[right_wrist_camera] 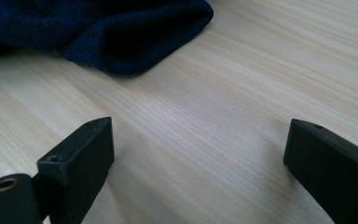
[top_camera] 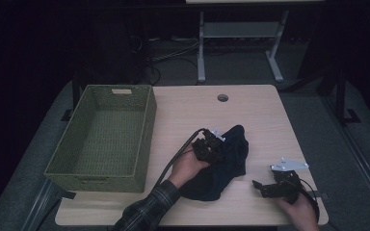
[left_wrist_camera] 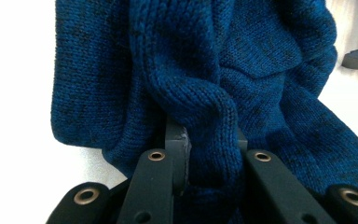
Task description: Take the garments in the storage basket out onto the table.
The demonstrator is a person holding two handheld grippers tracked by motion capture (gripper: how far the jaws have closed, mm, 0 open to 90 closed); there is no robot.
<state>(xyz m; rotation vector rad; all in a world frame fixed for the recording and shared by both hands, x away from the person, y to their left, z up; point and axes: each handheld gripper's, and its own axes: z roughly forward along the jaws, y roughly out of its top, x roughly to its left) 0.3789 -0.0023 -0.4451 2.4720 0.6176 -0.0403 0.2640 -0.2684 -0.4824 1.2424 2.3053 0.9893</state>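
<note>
Lying outside green basket [top_camera: 103, 139]: blue knit [top_camera: 224, 163]

The left hand-held gripper [top_camera: 215, 147] points forward with its jaws pinched narrow, forearm reaching in; the right hand-held gripper [top_camera: 259, 186] rests low, jaws spread wide.

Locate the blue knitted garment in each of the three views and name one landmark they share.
High view: blue knitted garment lies centre-right on the table, under the left claw.
Left gripper view: garment spans the picture, a fold pinched between the jaws.
Right gripper view: its edge at top left.
Shared landmark: the pale wooden table.
</note>
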